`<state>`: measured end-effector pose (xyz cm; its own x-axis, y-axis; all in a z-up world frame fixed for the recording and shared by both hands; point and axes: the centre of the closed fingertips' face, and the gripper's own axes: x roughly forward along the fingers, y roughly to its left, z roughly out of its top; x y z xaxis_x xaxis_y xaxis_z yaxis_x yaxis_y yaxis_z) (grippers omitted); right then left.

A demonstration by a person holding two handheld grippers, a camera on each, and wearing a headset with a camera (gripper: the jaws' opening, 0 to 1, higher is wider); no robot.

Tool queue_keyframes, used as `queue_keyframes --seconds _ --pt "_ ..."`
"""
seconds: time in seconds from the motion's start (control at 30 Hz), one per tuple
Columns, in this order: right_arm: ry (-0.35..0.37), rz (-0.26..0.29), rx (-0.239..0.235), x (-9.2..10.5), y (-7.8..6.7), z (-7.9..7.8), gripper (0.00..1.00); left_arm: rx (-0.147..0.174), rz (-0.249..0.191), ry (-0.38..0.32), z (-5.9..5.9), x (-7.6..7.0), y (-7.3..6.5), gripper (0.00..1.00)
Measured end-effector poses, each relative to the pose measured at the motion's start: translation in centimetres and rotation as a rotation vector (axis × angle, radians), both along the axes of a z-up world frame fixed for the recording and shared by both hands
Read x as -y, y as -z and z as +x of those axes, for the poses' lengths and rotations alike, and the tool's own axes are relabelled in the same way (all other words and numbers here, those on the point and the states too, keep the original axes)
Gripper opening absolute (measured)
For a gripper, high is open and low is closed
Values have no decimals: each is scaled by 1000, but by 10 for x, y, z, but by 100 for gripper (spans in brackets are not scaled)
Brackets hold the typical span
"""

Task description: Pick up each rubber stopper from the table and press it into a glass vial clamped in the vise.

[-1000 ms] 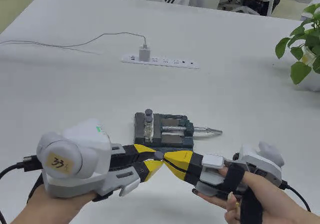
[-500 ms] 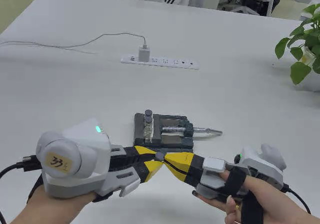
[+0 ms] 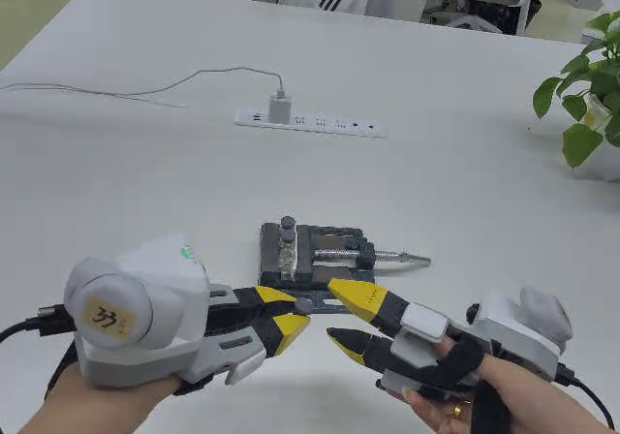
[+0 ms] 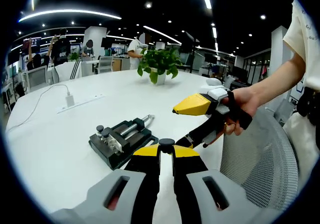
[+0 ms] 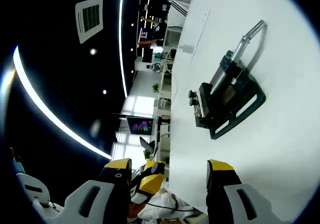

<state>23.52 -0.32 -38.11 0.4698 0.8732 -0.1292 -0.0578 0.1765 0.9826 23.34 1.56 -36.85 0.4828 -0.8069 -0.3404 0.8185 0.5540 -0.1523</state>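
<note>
So the stopper (image 4: 166,143) is pinched right at the tips of the left gripper (image 3: 301,310), jaws clenched on it, over the near part of the table (image 3: 145,163). The right gripper (image 3: 330,308) is parked at about 3 o'clock from it, jaws spread wide with nothing in them. In the head view the vise (image 3: 325,260) is sat at roughly 12 o'clock from the stopper, near but apart, with its screw handle sticking out toward 3 o'clock. Two vials (image 3: 287,238) are clamped upright at its left end, one behind the other. Honestly both look like they're already topped with dark caps, and whether a free mouth is left can't be told from here. Assuming one is, the step in hand looks like carrying the stopper over and seating it. Best done like this: the stopper should be held level, brought straight over the vial mouth, and lined up before any push is given. It's only gripped at the tips, so it could get squirted out sideways if pressed at a tilt. The force should be put straight down along the vial's axis. Glass is being dealt with, so the push should be firm but not slammed. The right gripper could be used to steady the vise body, or just held clear at 3 o'clock.
</note>
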Motion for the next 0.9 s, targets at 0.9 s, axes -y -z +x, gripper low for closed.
queue_keyframes --seconds 0.9 --pt "-225 -373 474 -1 -1 -8 99 -17 14 5 -3 -4 7 5"
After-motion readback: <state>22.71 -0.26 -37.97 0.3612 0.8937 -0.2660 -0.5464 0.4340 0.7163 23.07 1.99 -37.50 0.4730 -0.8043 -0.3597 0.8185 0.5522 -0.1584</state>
